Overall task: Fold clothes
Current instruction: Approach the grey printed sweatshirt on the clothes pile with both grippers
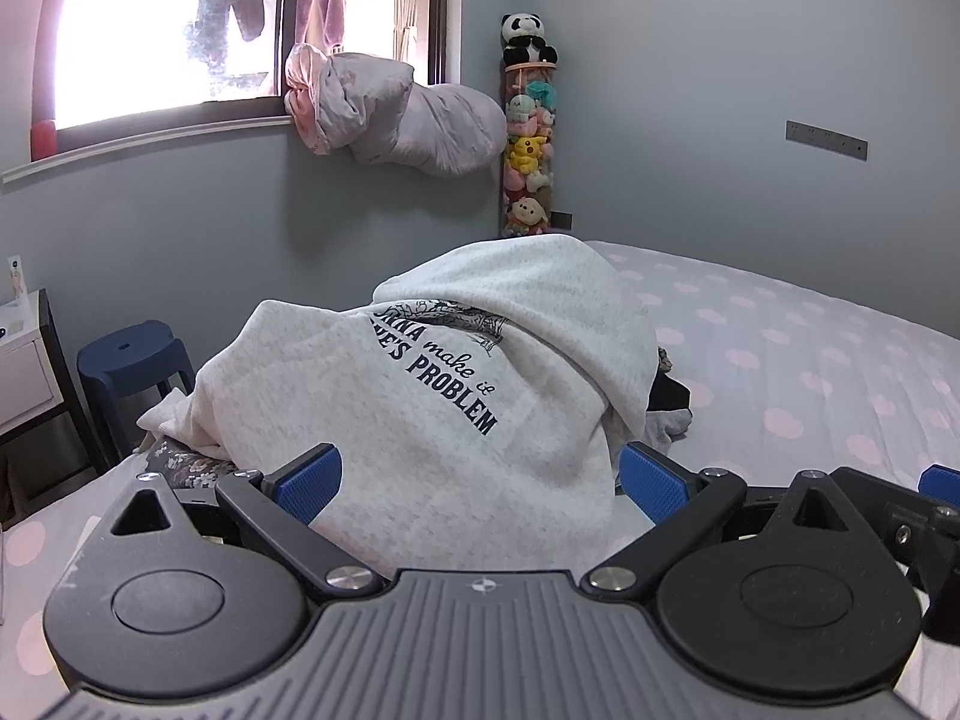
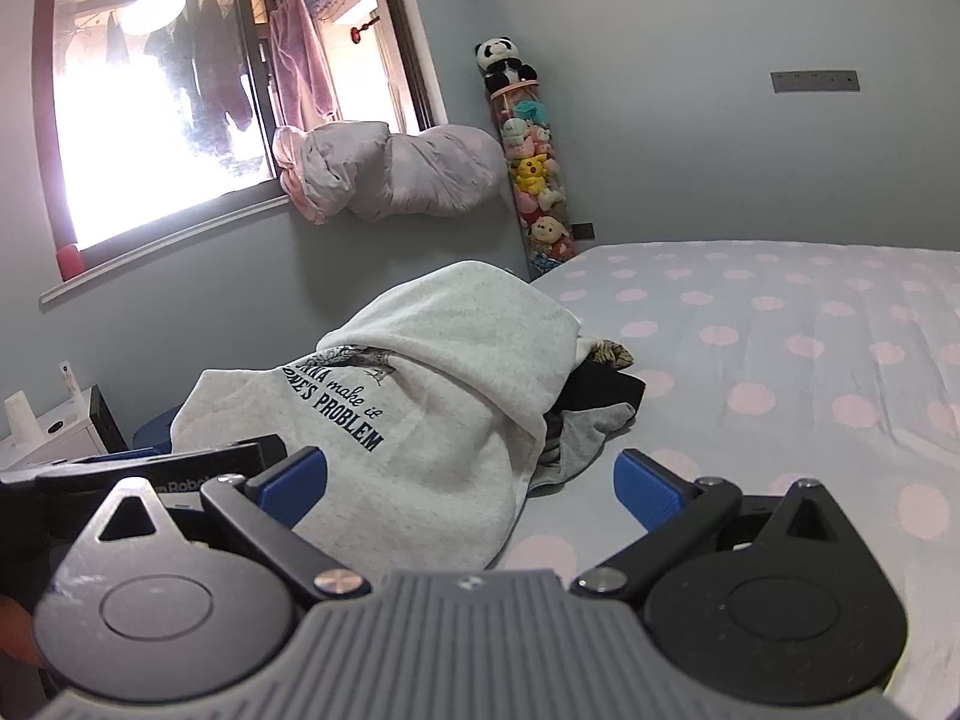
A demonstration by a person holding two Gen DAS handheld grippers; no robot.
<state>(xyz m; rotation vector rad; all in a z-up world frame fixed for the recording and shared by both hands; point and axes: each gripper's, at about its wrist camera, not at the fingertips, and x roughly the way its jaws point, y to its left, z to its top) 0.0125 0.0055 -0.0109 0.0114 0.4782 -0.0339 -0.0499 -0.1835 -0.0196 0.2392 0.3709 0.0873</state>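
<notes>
Light grey sweatshirt (image 1: pixel 420 396) with dark printed lettering ("make it", "PROBLEM" readable) lies heaped over a pile of other clothes at the near left part of the bed (image 1: pixel 810 360), which has a lilac sheet with pink dots. Left gripper (image 1: pixel 480 480) has jaws spread wide, grasping nothing; blue pads (image 1: pixel 309 480) sit either side of the sweatshirt's near hem, with the cloth running between them, contact unclear. Right gripper (image 2: pixel 471 483) is also released, jaws wide apart, left pad at the sweatshirt's (image 2: pixel 408 420) lower edge, right pad over bare sheet. The two grippers sit side by side, each visible at the edge of the other's view. Under the sweatshirt's right side, black and grey garments (image 2: pixel 594 414) stick out, plus a brown striped piece behind them. Floral dark fabric (image 1: pixel 192 468) peeks out at the left. Background: window (image 2: pixel 180 90), rolled duvet (image 2: pixel 396 174) on the sill, clear tube of plush toys (image 2: pixel 537 180) topped by a panda (image 2: pixel 501 63), navy stool (image 1: pixel 129 372).
</notes>
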